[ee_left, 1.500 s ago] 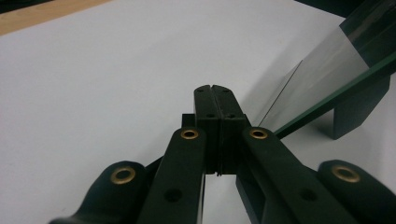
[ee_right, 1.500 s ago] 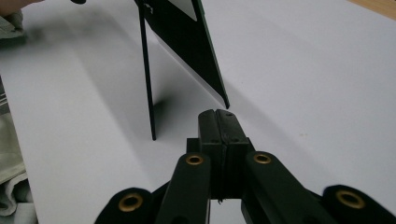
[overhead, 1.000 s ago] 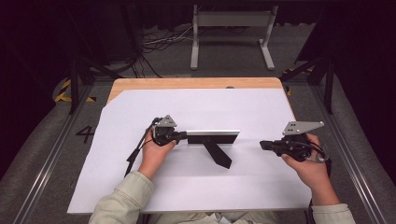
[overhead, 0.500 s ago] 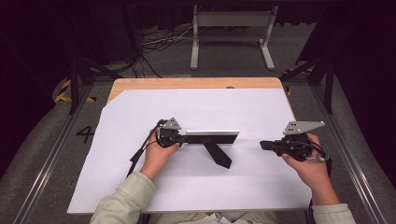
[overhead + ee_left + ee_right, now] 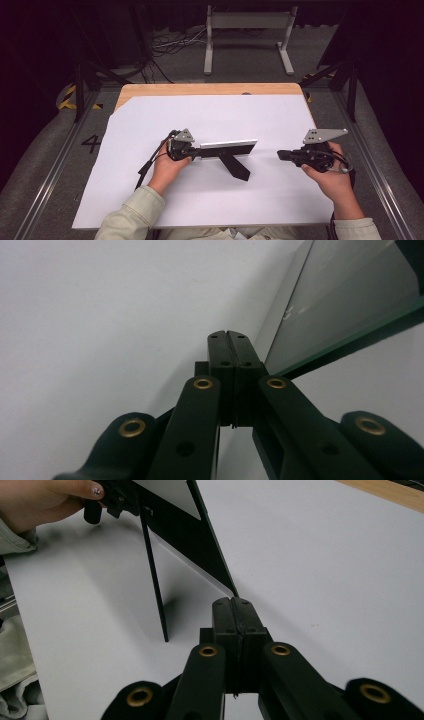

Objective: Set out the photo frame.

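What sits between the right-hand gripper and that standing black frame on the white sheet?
Nothing visible: only bare white sheet lies between the right gripper and the frame. Its jaws are shut.

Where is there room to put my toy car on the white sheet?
The far half of the white sheet, behind the standing frame, is bare. So is the near strip by the sleeves. Between the two hands it's crowded.

Your picture frame (image 5: 227,148) stands upright on its long edge, mid-table on the white sheet (image 5: 210,200); black border, glass front; black easel leg (image 5: 235,165) props it toward you; slightly tilted.
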`<action>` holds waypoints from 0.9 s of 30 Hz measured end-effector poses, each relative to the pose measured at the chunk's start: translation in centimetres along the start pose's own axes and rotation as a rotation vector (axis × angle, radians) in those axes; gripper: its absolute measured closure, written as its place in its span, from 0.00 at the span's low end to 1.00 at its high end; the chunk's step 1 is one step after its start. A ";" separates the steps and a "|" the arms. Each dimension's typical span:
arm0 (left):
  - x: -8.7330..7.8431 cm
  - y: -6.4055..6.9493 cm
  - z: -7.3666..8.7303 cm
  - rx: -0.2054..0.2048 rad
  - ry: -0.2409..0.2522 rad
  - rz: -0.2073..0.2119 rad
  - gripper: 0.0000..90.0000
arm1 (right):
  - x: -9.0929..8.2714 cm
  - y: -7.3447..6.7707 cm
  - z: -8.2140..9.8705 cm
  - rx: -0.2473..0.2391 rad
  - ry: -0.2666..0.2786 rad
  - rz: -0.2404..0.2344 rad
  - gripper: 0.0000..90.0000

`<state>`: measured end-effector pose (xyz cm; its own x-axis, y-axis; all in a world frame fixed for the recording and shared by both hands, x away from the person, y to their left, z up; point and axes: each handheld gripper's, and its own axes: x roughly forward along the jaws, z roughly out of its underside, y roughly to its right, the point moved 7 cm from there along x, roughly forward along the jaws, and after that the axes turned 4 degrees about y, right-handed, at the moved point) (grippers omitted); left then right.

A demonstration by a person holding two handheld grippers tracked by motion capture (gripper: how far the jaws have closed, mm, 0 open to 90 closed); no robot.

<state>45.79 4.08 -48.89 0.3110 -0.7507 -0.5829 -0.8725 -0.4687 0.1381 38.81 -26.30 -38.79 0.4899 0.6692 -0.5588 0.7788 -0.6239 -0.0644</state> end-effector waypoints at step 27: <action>-1.3 3.4 2.0 0.125 -0.229 0.179 1.00 | 0.5 -0.3 -1.4 -0.022 0.016 -0.034 1.00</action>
<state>41.69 4.42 -49.27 0.0683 -0.6851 -0.7252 -0.9498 -0.2672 0.1630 39.37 -25.17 -37.86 0.4687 0.6965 -0.5433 0.8035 -0.5917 -0.0653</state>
